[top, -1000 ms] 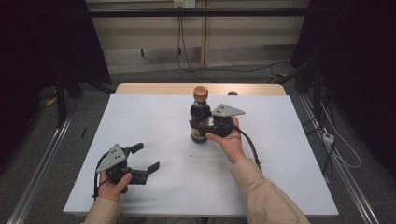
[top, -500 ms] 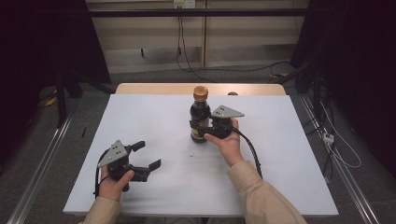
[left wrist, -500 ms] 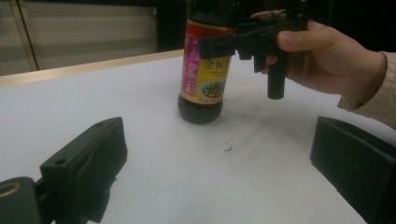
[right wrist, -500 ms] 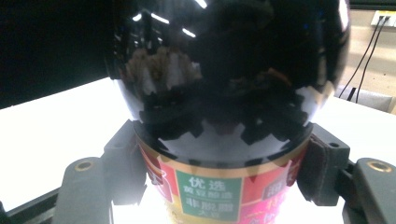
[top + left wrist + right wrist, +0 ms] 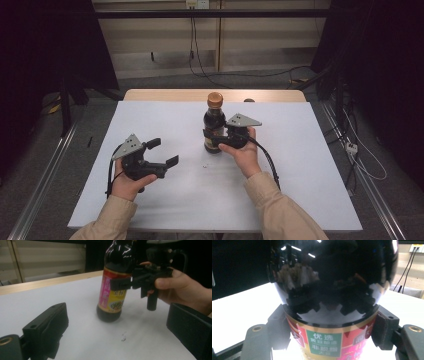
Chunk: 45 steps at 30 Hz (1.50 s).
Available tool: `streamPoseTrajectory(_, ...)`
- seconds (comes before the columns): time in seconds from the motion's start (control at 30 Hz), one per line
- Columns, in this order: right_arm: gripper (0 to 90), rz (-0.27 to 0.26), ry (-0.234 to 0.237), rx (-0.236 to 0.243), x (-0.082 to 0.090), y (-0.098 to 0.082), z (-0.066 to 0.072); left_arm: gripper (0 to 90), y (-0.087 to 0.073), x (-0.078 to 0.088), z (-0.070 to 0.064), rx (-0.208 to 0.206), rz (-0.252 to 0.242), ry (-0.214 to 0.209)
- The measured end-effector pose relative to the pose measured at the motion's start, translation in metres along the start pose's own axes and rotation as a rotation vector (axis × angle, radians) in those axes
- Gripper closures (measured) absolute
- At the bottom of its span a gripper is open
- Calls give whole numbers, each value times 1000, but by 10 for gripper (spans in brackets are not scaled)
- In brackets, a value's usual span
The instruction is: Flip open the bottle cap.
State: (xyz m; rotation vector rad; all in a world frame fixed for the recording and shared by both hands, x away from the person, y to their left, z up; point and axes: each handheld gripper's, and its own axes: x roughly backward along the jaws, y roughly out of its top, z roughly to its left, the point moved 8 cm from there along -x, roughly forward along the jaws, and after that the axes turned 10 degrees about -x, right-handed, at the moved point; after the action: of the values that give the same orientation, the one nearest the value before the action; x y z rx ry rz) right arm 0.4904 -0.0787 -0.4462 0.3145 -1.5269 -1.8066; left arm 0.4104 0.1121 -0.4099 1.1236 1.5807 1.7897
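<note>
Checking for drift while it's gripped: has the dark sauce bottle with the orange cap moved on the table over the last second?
No. The dark sauce bottle with the orange cap stands equally near the table's wooden far edge.

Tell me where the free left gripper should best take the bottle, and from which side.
Probably the neck under the cap, from the left: the bottle stands upright, the right gripper clamps its labelled body, and the left gripper is open on that side.

Bare desk (image 5: 165, 125) is lying open ahead of the left gripper's (image 5: 162, 151) spread fingers (image 5: 47, 325). Beyond them, the way is being blocked by the upright bottle (image 5: 214, 125), clasped between the right gripper's (image 5: 214, 136) fingers (image 5: 280, 326).
</note>
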Motion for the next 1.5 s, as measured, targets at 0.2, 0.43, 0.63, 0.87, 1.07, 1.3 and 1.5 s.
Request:
streamPoseTrajectory(0.2, 297, 2, 4, -1, 0, 0, 0, 96, 16, -10, -3, 9, -2, -47)
streamPoseTrajectory(0.43, 296, 5, 9, -4, 0, 0, -1, 234, 41, -22, 2, -1, -17, -89)
streamPoseTrajectory(0.63, 296, 7, 9, -5, 0, -1, -1, 379, 53, -32, 5, -48, -2, -96)
streamPoseTrajectory(0.87, 295, 10, 10, -6, 0, -1, -1, 588, 61, -51, 11, -116, 69, -85)
streamPoseTrajectory(1.07, 295, 12, 11, -6, 0, -1, -1, 610, 65, -62, 14, -121, 82, -77)
streamPoseTrajectory(1.3, 295, 19, 6, -6, 0, -1, -1, 753, 82, -67, 15, -92, 76, -102)
streamPoseTrajectory(1.5, 295, 23, 5, -8, 0, -1, -1, 890, 94, -68, 17, -58, 102, -118)
